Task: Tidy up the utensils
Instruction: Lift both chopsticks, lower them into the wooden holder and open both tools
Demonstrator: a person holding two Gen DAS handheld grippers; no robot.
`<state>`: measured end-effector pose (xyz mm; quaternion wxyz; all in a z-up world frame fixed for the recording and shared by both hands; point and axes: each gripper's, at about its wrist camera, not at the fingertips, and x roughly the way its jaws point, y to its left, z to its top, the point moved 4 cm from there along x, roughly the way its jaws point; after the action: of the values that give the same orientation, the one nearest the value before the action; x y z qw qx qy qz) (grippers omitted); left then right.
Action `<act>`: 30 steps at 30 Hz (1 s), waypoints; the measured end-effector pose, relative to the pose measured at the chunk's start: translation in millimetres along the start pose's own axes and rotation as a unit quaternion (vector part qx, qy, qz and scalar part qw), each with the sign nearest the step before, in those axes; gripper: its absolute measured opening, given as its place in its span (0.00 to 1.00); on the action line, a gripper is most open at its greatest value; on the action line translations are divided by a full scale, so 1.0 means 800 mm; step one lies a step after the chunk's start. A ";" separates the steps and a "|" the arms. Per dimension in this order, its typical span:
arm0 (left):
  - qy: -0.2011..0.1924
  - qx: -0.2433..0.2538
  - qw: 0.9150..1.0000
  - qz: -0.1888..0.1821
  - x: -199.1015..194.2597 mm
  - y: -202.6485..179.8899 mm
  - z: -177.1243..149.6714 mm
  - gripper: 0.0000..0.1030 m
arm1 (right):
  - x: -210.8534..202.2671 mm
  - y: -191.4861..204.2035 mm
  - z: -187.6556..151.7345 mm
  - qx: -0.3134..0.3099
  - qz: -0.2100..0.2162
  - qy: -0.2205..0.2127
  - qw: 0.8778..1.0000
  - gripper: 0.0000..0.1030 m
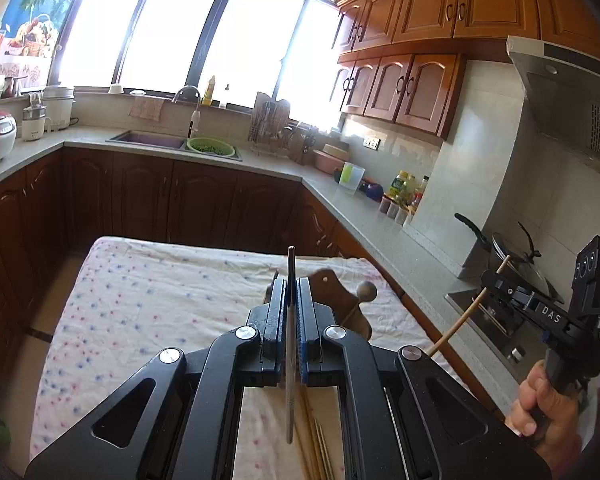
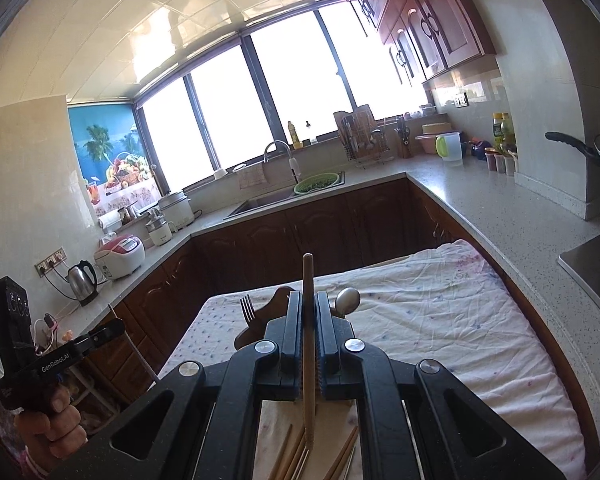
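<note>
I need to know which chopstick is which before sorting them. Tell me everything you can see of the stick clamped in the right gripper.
The wooden chopstick is a slim, light-brown stick that looks like bamboo or wood, with a rounded far end. It stands between the closed fingers of the right gripper, sticking out beyond the fingertips and running back below them. It is lifted above the cloth-covered table, apart from the loose chopsticks lying beneath. From the left wrist view it slants upward, its tip toward the stove.
</note>
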<state>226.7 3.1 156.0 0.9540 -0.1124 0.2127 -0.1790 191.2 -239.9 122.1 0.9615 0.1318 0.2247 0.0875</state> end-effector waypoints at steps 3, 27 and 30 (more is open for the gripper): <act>-0.019 0.002 1.000 0.003 0.005 -0.003 0.022 0.04 | 0.004 0.001 0.018 0.001 -0.001 -0.018 1.000 0.05; -0.021 -0.054 0.997 0.058 0.176 0.037 0.010 0.04 | 0.136 -0.029 0.025 0.022 -0.024 -0.026 0.999 0.05; -0.006 -0.049 0.997 0.057 0.185 0.037 -0.009 0.04 | 0.152 -0.036 0.002 0.025 -0.028 -0.004 0.999 0.05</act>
<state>357.3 -28.7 86.6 0.9573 -0.1476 0.2210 -0.1135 302.2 -240.1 65.4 0.9608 0.1497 0.2269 0.0542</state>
